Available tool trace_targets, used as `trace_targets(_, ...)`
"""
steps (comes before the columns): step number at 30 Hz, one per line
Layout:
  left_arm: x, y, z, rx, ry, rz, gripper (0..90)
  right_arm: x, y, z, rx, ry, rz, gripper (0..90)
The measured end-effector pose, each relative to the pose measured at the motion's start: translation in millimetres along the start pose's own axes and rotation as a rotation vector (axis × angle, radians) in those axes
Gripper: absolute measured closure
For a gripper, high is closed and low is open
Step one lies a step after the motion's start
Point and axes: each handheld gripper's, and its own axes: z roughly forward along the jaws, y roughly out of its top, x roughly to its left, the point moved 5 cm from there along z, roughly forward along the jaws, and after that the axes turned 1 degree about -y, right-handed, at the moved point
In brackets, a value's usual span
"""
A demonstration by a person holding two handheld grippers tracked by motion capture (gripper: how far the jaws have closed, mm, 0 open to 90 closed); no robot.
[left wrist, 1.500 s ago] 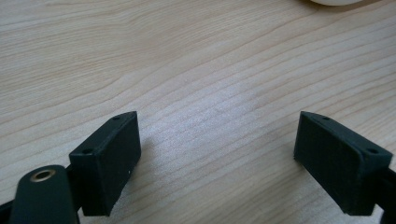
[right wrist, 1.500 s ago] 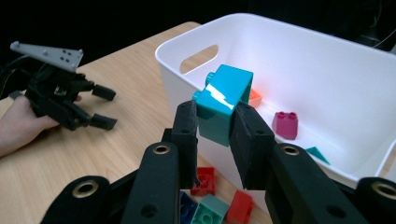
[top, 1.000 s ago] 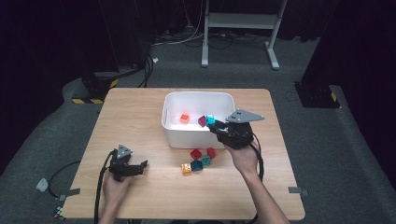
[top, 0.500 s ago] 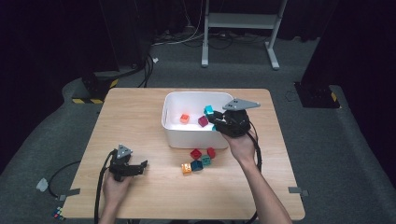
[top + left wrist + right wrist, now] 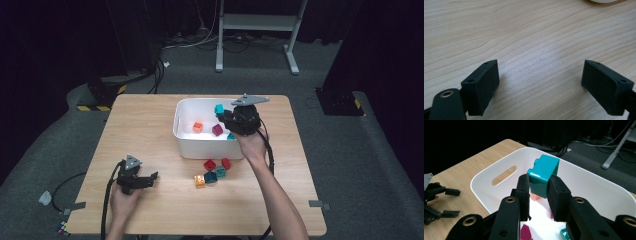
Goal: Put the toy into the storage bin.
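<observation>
My right gripper (image 5: 223, 113) is shut on a teal block (image 5: 219, 108) and holds it above the white bin (image 5: 177, 131). In the right gripper view the teal block (image 5: 543, 175) sits pinched between the two pads, studs pointing left, over the bin's (image 5: 486, 173) inside. Inside the bin lie an orange block (image 5: 198, 127), a magenta block (image 5: 217, 130) and another teal block (image 5: 231, 136). My left gripper (image 5: 151, 179) rests open on the table near the front left, with only bare wood between its jaws (image 5: 540, 82).
Several loose blocks lie on the table just in front of the bin: two red ones (image 5: 209, 164), a teal one (image 5: 220, 172) and an orange one (image 5: 199, 180). A metal stand (image 5: 255, 30) and cables sit on the floor behind the table.
My right gripper has carried the teal block away from the bin's near wall, farther back and slightly up over the bin. The left gripper has stayed in place.
</observation>
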Motion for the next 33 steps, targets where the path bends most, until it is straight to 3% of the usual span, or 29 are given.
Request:
trace_targets(14, -0.2, 0.1, 0.1, -0.003, -0.001, -0.003, 14.7, -10.9, 2.9, 32.3, 0.067, -0.025, 0.038, 71.8)
trace_targets(25, 0.0, 0.0, 0.0, 0.000, 0.000, 0.000, 14.8, -18.8, -4.0, 45.7, 0.115, -0.057, 0.057, 71.1)
trace_targets(33, 0.0, 0.0, 0.0, 0.000, 0.000, 0.000, 14.8, -23.2, -7.6, 42.9, 0.122, -0.053, 0.069, 57.7)
